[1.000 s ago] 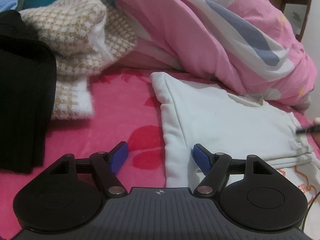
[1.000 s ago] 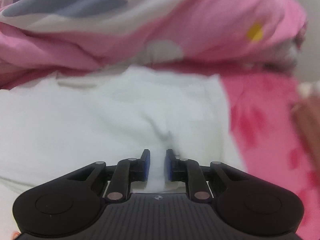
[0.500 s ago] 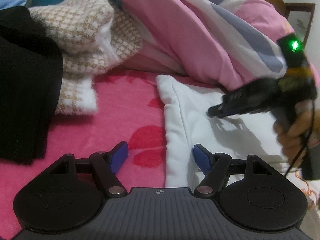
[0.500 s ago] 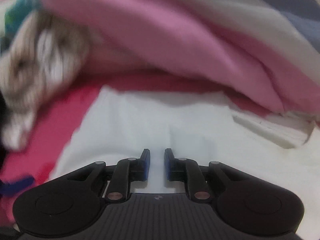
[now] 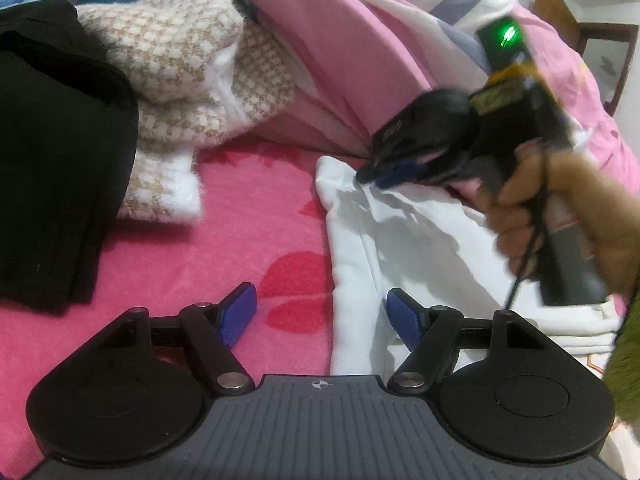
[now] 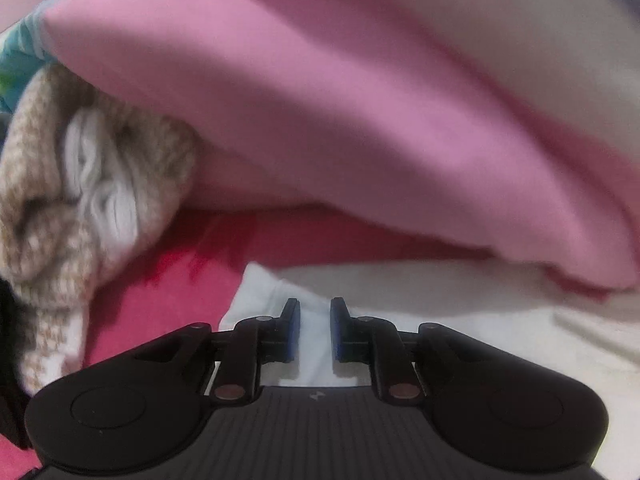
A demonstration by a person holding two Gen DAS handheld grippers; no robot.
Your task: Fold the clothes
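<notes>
White garment point(image 5: 404, 236) flat on pink blanket point(image 5: 248, 216) — right gripper point(image 6: 315, 330) jaws narrowly apart over its corner, gripping nothing; left gripper point(image 5: 320, 316) wide apart.

Bed w/ pink flowered blanket point(image 5: 248, 216). On it: white garment point(image 5: 420, 248) at right, black clothes point(image 5: 52, 184) at left, beige checked knit point(image 5: 188, 80) behind, pink quilt point(image 5: 340, 60) bunched at back.

Right claw point(image 5: 370, 174) motion-blurred, white garment point(image 5: 420, 248) partly hidden behind it, pink duvet point(image 6: 320, 120) blurred
</notes>
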